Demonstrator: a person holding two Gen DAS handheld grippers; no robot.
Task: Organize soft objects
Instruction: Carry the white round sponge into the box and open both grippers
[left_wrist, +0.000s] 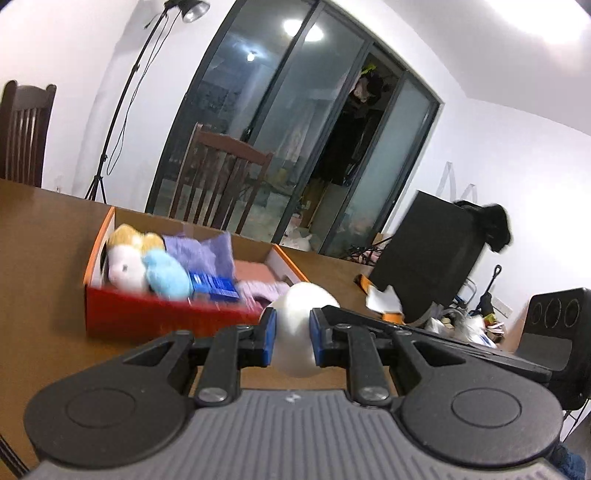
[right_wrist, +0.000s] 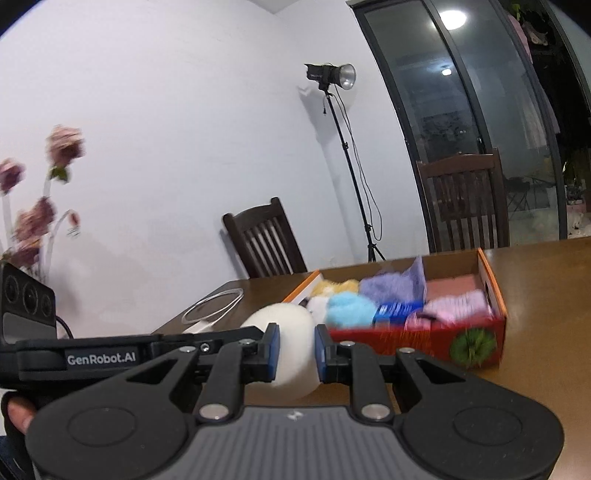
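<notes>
Gripping one white foam ball (left_wrist: 297, 325) between them, both the left gripper (left_wrist: 291, 334) and the right gripper (right_wrist: 295, 349) are carrying it; next, I judge, comes lowering it into the crowded orange box (left_wrist: 96, 243).

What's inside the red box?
The red box holds a white plush, a blue plush, a yellow one, purple cloth, a blue packet and pink cloths. Anything under them is hidden.
</notes>
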